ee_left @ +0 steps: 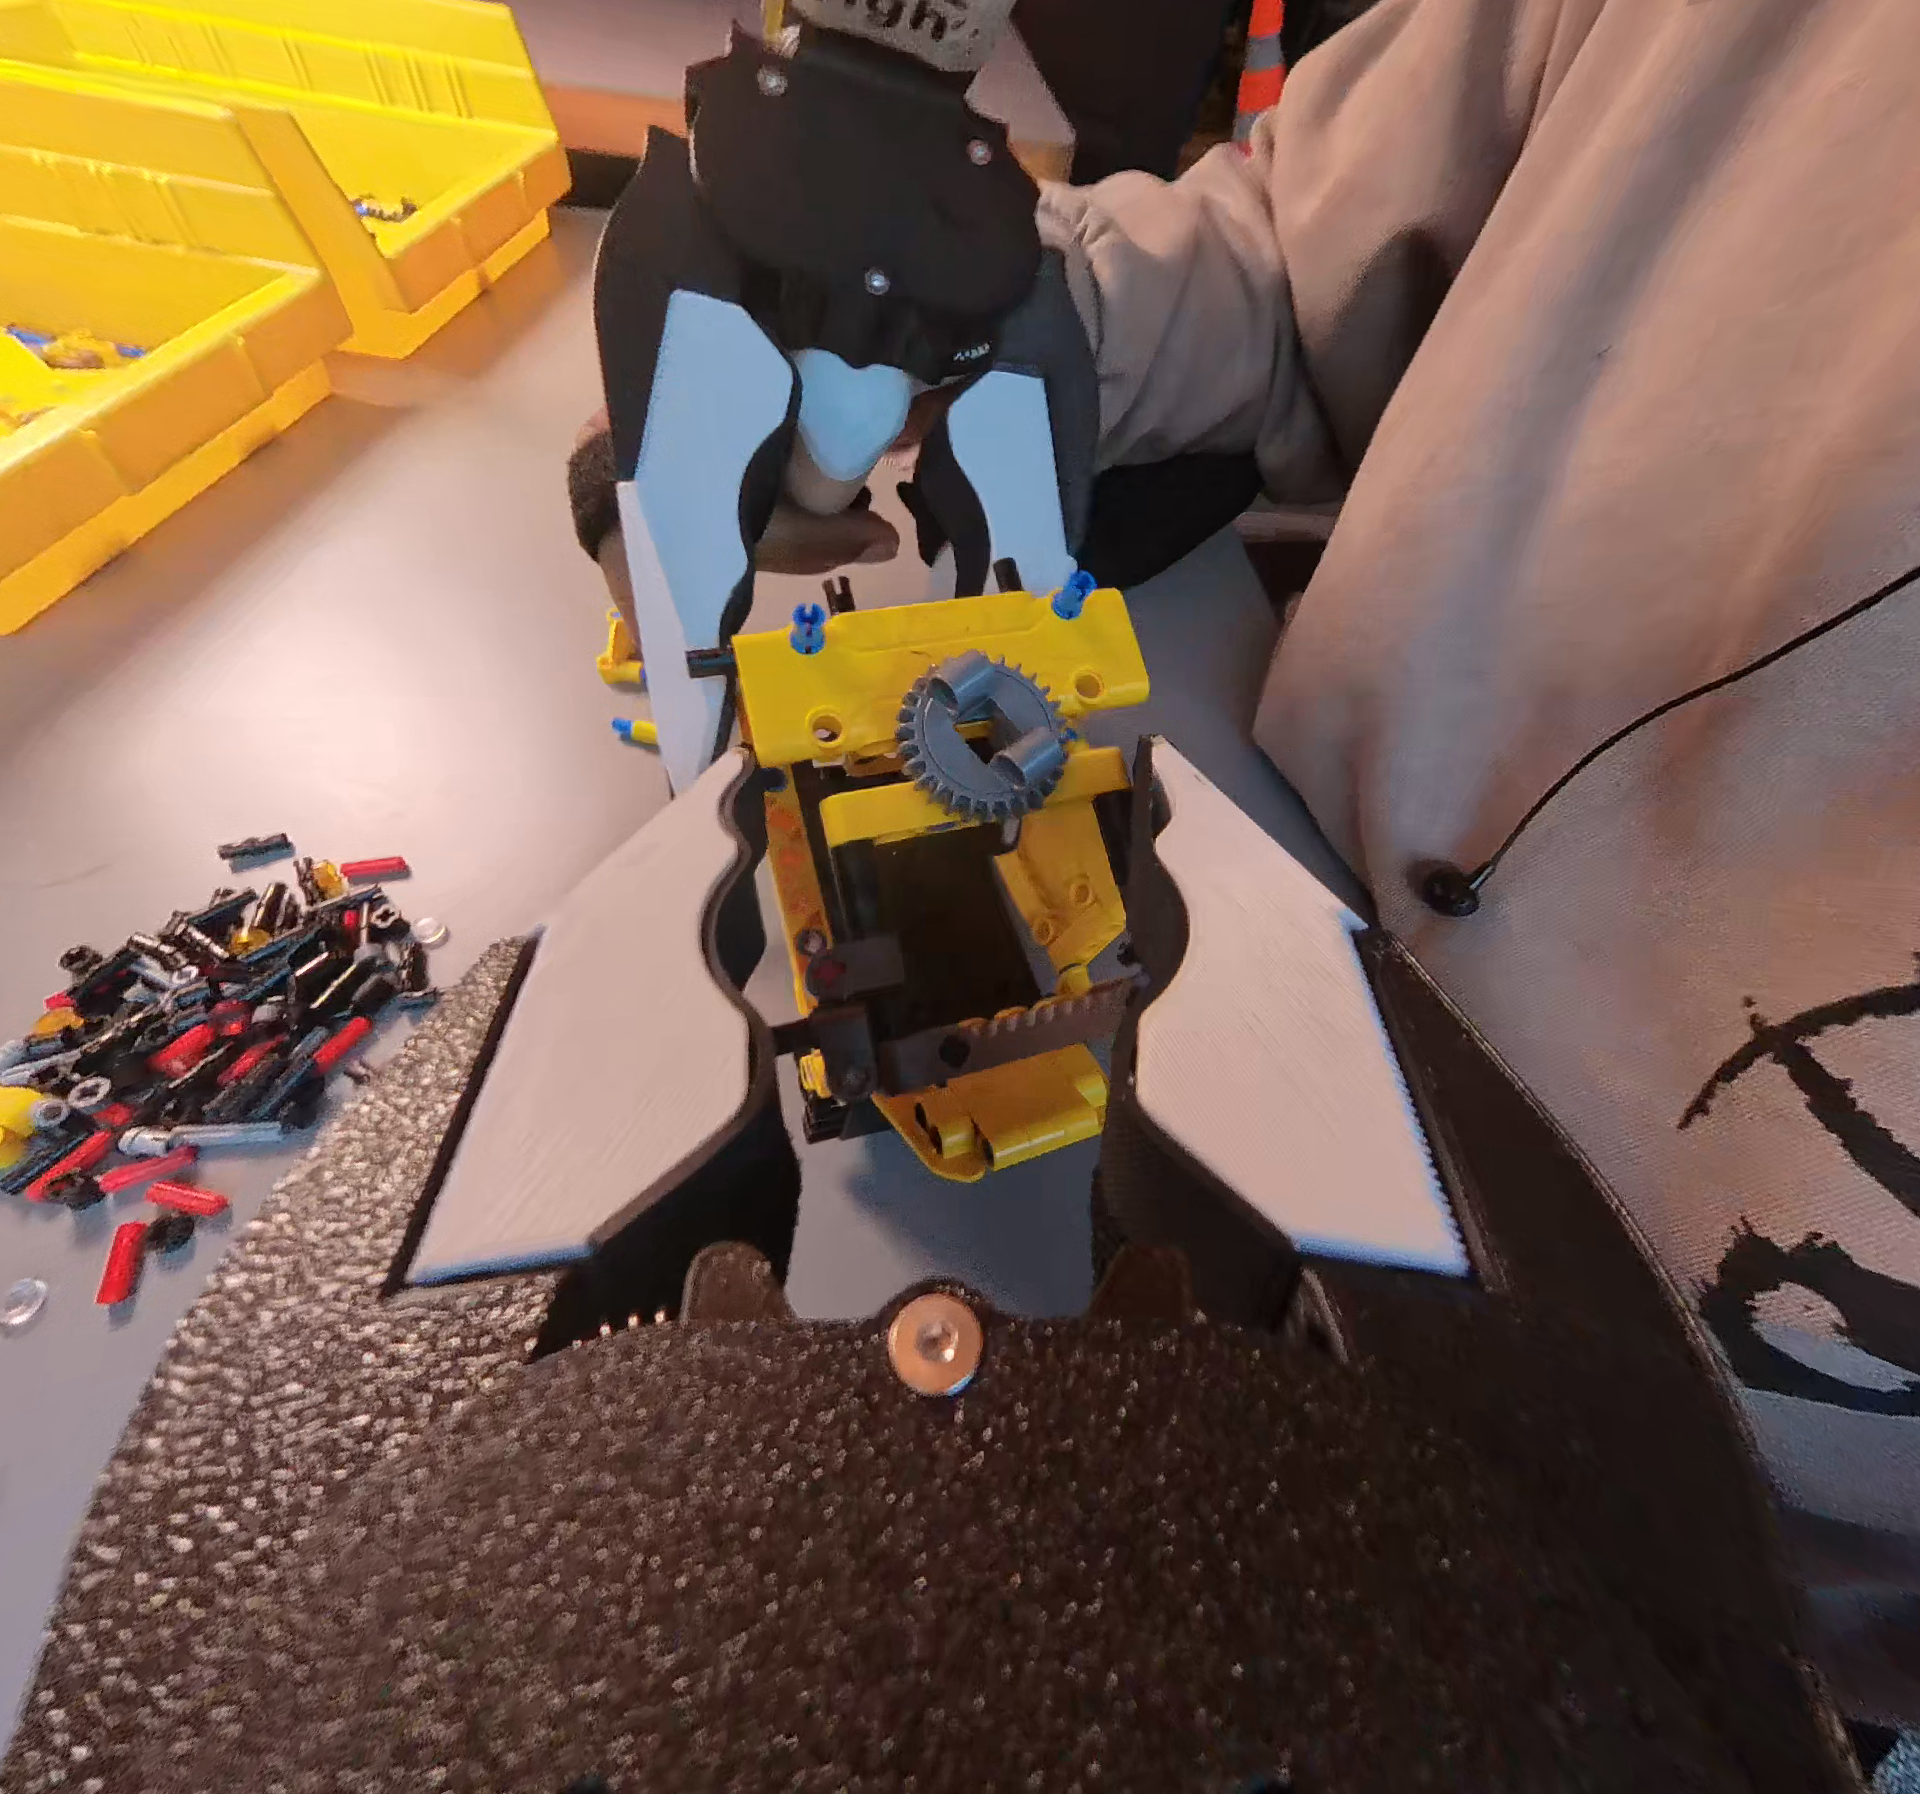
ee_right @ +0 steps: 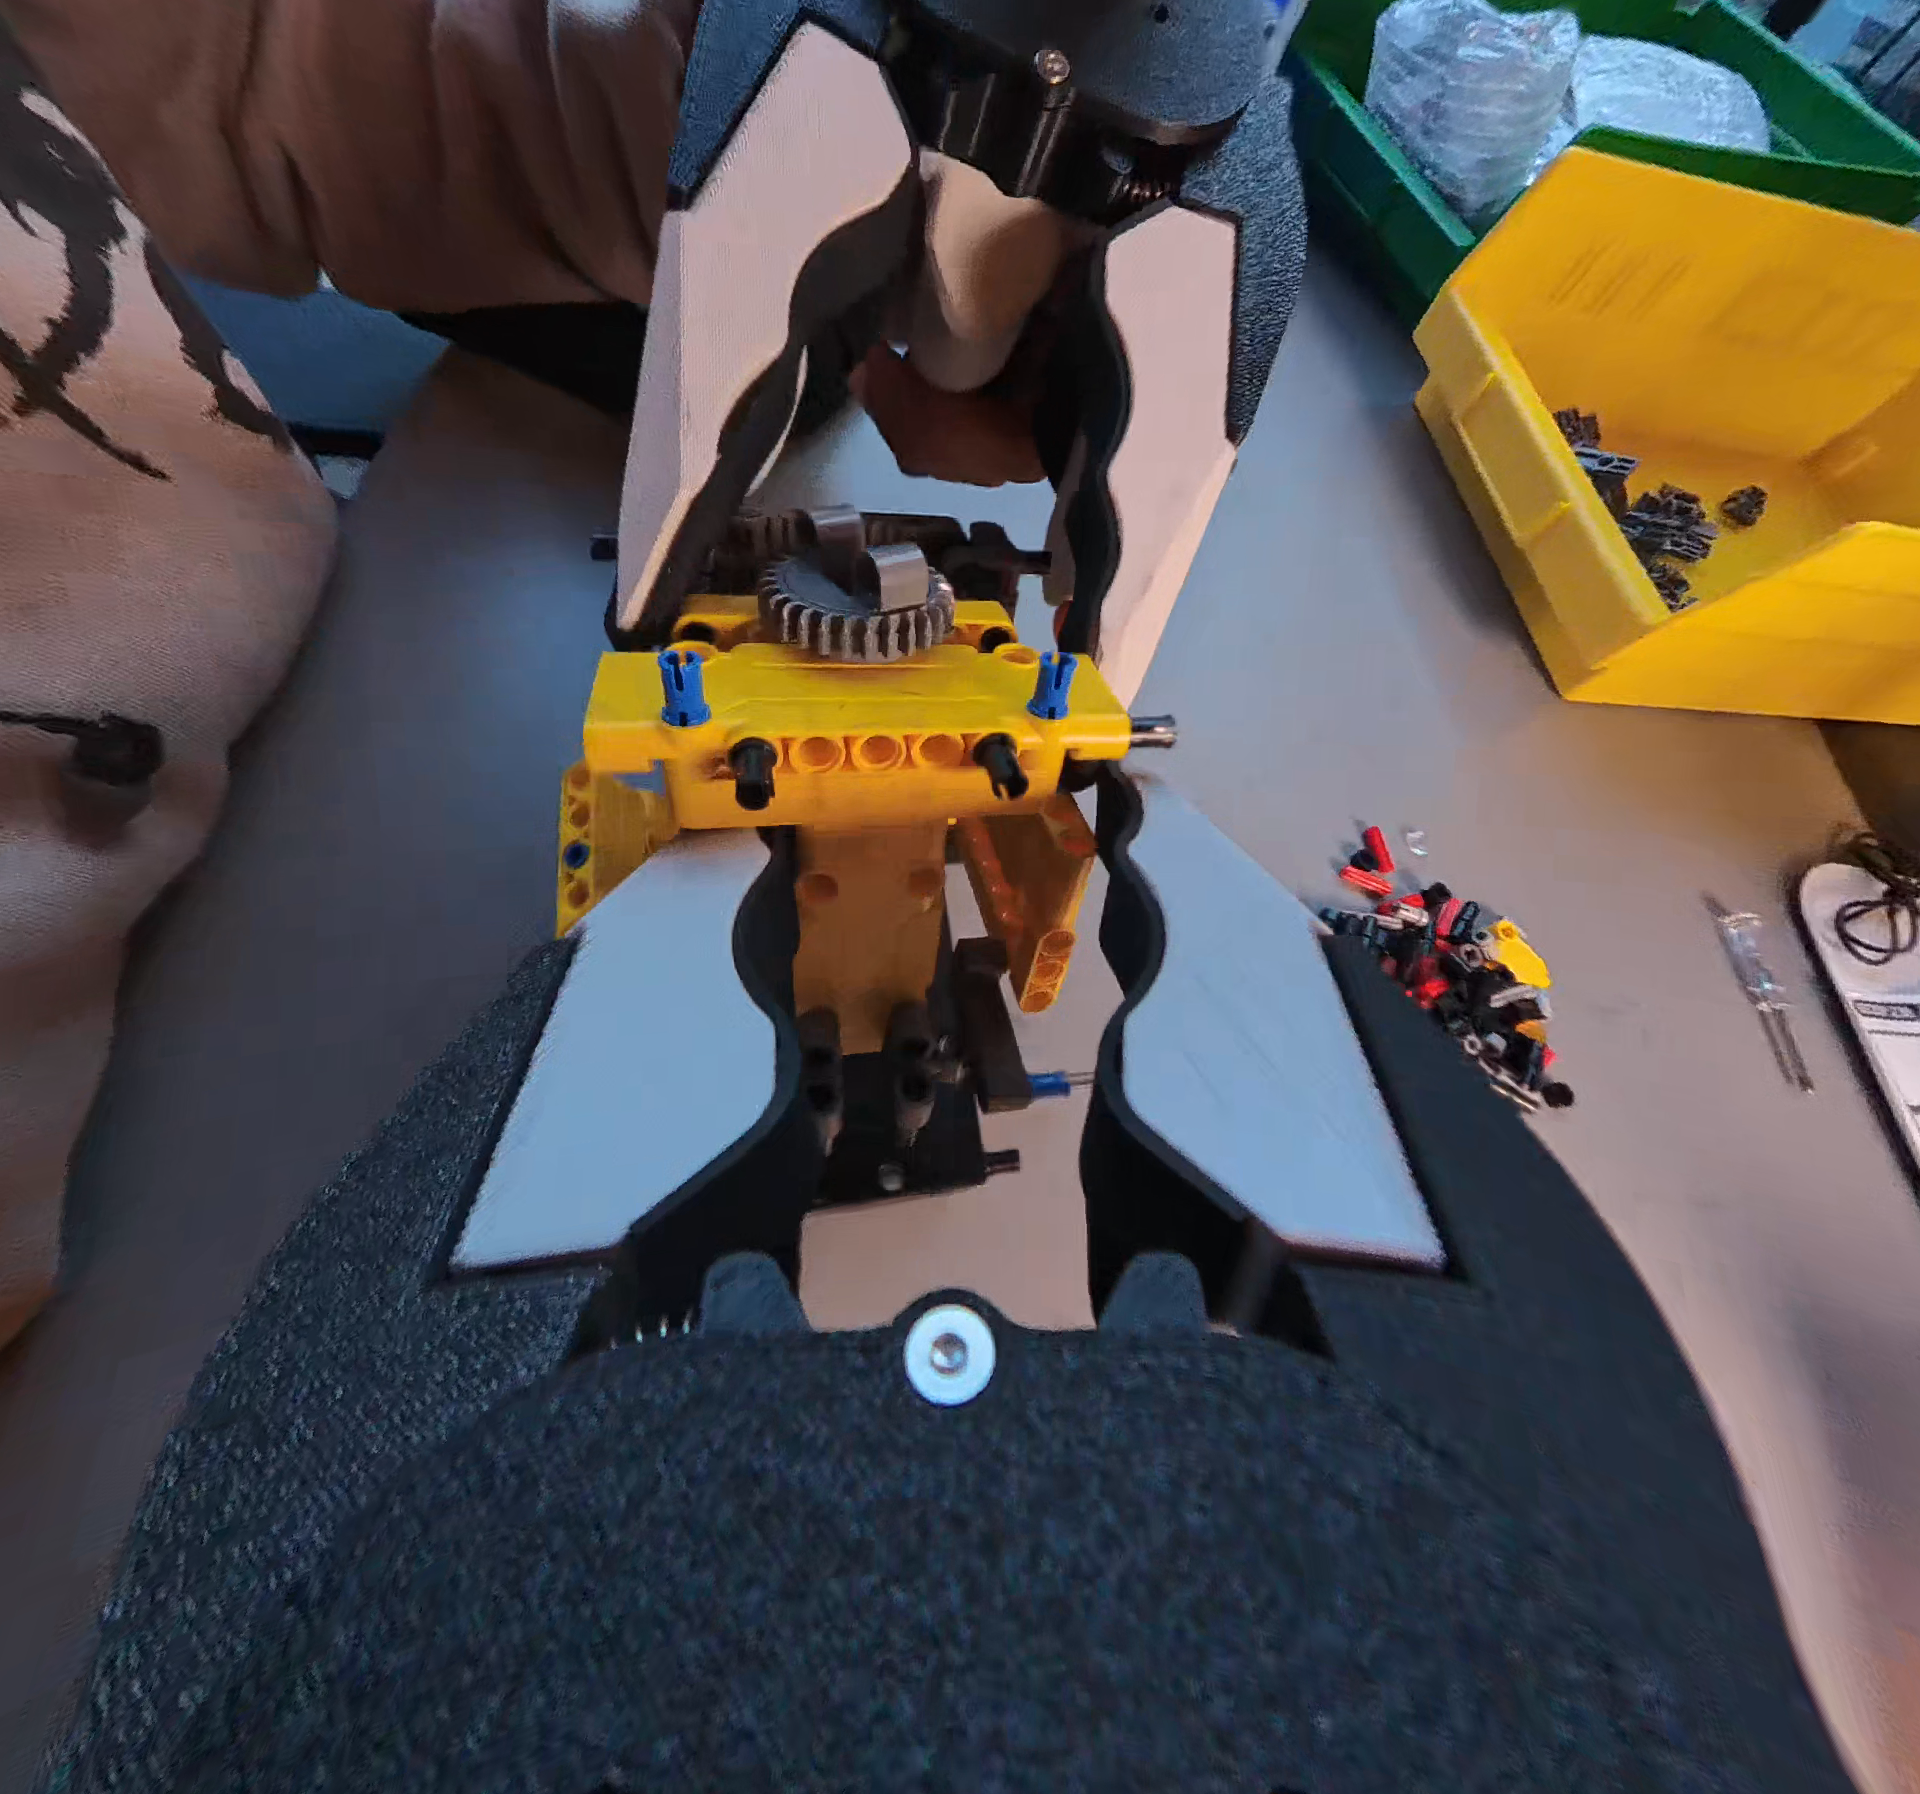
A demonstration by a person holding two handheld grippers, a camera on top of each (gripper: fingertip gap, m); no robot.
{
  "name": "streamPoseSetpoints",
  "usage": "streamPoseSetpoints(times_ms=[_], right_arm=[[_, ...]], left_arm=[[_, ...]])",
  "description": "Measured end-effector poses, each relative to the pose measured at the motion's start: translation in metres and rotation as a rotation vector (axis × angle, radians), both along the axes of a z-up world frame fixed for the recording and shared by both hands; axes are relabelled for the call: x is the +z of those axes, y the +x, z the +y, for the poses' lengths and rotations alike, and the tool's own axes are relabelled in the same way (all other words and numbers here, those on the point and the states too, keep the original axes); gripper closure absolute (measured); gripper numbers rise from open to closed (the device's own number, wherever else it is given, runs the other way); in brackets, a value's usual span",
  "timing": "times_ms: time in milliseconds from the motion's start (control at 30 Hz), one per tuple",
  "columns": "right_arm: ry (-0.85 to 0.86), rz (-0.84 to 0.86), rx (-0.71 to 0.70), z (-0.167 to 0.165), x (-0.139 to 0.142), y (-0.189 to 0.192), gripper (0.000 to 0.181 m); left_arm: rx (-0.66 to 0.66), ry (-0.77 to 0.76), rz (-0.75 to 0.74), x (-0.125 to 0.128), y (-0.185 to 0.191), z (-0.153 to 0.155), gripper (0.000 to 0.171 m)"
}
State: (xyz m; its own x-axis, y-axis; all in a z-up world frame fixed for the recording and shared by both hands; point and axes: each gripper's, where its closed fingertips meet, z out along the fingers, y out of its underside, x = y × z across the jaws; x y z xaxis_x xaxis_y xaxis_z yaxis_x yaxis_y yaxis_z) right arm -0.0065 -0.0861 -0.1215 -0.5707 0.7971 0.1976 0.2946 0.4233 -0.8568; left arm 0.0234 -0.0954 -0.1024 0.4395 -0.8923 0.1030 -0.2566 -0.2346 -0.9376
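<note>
Both grippers pinch the yellow model (ee_left: 935,871) from opposite ends, so it sits steady over the table (ee_left: 312,601). The left gripper (ee_left: 940,913) and right gripper (ee_right: 935,923) each squeeze its sides. Loose bits (ee_left: 187,1027) lie near.

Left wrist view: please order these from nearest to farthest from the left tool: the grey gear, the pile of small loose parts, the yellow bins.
1. The grey gear, just ahead of the left tool, on top of the yellow model between its fingers.
2. The pile of small loose parts, on the table to the left.
3. The yellow bins, far back at the upper left.
</note>
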Motion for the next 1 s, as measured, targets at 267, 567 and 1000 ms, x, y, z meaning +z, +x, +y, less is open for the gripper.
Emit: streamPoseSetpoints(times_ms=[267,567,1000], right_arm=[[-0.217,0.025,-0.155,0.031,0.031,0.02,0.147],[-0.112,0.213,-0.427,0.082,0.11,0.062,0.174],[0.165,0.002,-1.348,0.304,0.06,0.209,0.175]], left_arm=[[0.057,0.117,-0.208,0.056,-0.027,-0.004,0.094],[0.222,0.075,-0.113,0.02,-0.048,0.028,0.089],[0.315,0.091,0.07,-0.018,-0.041,0.047,0.091]])
